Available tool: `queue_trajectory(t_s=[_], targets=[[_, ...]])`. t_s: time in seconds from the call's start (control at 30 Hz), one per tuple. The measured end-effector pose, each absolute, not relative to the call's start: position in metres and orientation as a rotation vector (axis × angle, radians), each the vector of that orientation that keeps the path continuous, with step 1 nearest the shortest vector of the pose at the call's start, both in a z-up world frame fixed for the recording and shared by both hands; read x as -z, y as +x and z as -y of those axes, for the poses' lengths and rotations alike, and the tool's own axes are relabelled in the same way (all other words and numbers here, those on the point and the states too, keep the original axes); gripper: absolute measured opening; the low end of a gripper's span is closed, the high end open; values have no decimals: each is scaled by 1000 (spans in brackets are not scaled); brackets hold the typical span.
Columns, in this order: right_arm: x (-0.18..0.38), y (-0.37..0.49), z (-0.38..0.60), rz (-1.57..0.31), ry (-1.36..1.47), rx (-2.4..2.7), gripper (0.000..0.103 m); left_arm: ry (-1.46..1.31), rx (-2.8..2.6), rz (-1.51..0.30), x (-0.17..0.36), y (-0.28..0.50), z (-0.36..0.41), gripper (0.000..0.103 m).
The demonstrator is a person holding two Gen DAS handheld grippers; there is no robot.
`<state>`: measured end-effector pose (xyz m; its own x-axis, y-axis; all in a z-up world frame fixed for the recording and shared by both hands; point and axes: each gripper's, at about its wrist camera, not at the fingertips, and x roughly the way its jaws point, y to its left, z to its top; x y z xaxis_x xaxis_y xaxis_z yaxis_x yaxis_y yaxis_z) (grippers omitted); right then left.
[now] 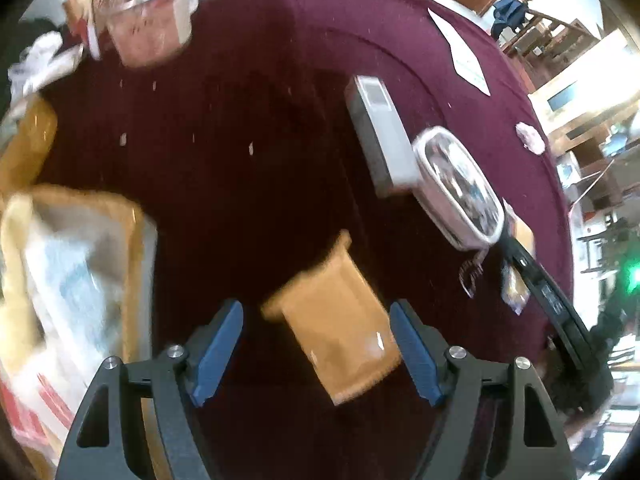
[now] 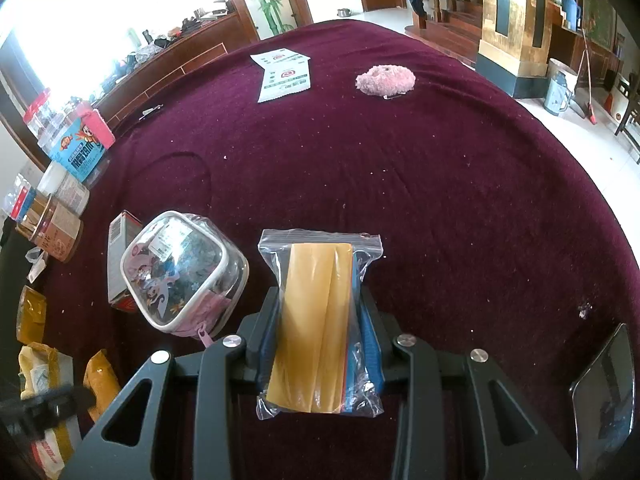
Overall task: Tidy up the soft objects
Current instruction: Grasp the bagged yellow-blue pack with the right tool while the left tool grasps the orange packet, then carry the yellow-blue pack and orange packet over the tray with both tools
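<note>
Right gripper [image 2: 320, 332] half closed, pinching a clear zip bag [image 2: 320, 320] with a folded yellow cloth [image 2: 316, 320] inside; bag stands upright between the pads, just above the maroon bench [image 2: 440, 180]. Left gripper [image 1: 316, 344] spread wide, nothing gripped, hanging over a tan packet [image 1: 336, 324] lying on the bench, pads clear of it. Pink plush [image 2: 386, 80] sits well apart, far side.

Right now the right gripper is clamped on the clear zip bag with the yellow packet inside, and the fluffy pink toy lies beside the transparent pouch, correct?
Not quite. The fluffy pink toy lies far across the maroon cloth, well apart from the transparent pouch, as the right wrist view shows. The right gripper does clamp the clear zip bag.
</note>
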<state>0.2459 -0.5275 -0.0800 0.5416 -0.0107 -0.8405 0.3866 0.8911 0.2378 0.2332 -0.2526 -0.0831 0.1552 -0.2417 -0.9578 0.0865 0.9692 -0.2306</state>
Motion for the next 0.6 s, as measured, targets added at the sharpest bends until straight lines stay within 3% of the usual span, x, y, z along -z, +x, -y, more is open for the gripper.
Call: queue_trajectory(t_s=[0.23, 0.27, 0.3, 0.33, 0.6], targets=[[80, 247, 526, -976, 412, 249, 35, -255, 147, -1418, 100, 244, 263, 76], [80, 247, 526, -975, 409, 248, 35, -258, 133, -1431, 104, 245, 262, 66], [80, 247, 526, -974, 409, 247, 35, -248, 122, -1420, 104, 245, 264, 62], [80, 247, 526, -973, 408, 245, 35, -238, 122, -1406, 102, 243, 265, 49], [70, 238, 532, -901, 503, 153, 35, -201, 182, -1375, 95, 221, 252, 49]])
